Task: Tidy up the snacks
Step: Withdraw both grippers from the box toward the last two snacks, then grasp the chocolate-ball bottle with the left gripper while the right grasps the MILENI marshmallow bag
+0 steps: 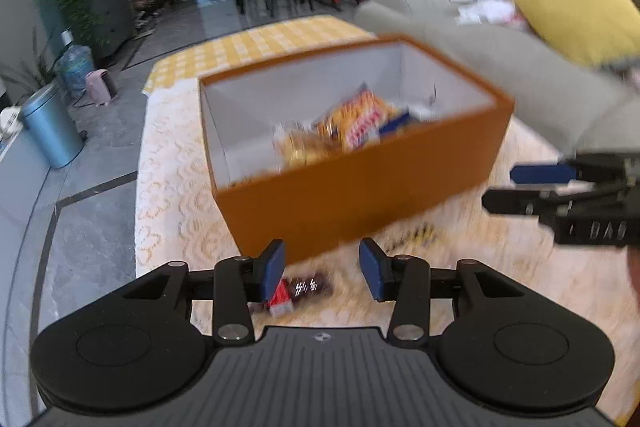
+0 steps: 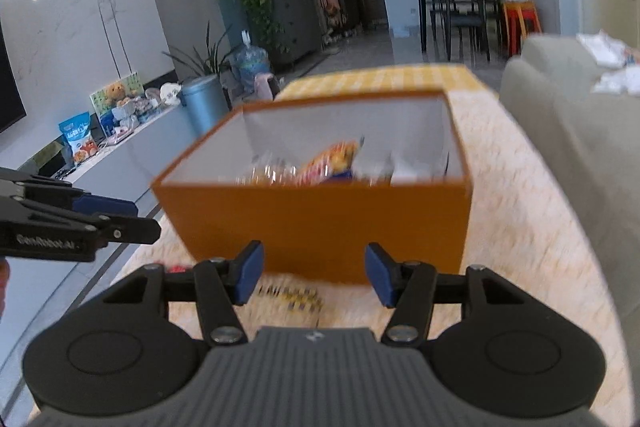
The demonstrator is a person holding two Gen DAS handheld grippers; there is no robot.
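An orange box point(image 1: 360, 199) with a white inside stands on the cream tablecloth point(image 1: 176, 195) and holds several snack packets point(image 1: 360, 123). My left gripper point(image 1: 322, 269) is open just in front of the box, empty. A dark red snack bar point(image 1: 300, 291) lies on the cloth under its left pad. In the right wrist view the same orange box point(image 2: 320, 227) fills the middle, and my right gripper point(image 2: 314, 273) is open and empty before it. A yellow and black packet point(image 2: 292, 297) lies on the cloth between its fingers. Each gripper shows at the edge of the other's view.
A grey sofa point(image 1: 500, 59) with a yellow cushion point(image 1: 580, 11) runs along the table's right side. A blue bin point(image 1: 50, 127) and a low cabinet stand left of the table on the tiled floor. Dining chairs stand far back.
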